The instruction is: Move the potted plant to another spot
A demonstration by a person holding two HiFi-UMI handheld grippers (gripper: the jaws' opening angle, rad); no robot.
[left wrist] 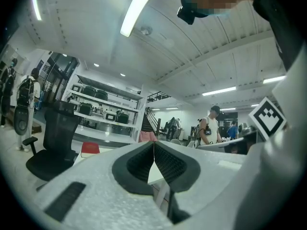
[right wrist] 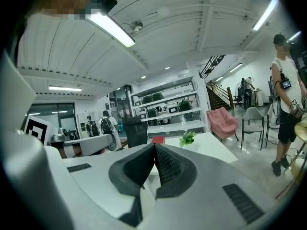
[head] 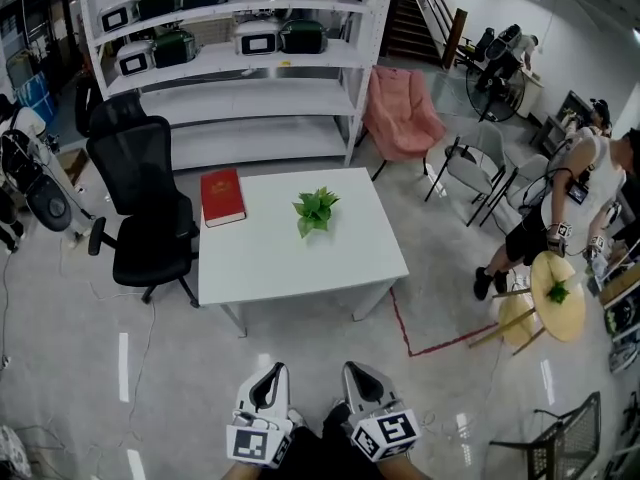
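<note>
On the table (head: 300, 268) at my twelve o'clock, the potted plant (head: 316, 211) stands at three o'clock from the book (head: 222, 196), with the shelf (head: 250, 100) behind and the chair (head: 148, 213) at ten o'clock.

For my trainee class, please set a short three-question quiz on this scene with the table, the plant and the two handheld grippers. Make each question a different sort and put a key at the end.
1. True or false: the small green leafy potted plant stands on the white rectangular table.
2. What lies on that table, to the plant's left in the head view?
A. a red hardcover book
B. a black kettle
C. a yellow plate
3. Fill the gap: the jaws of the left gripper and the right gripper are both ____, with nothing between them.
Key: 1 true; 2 A; 3 shut.
</note>
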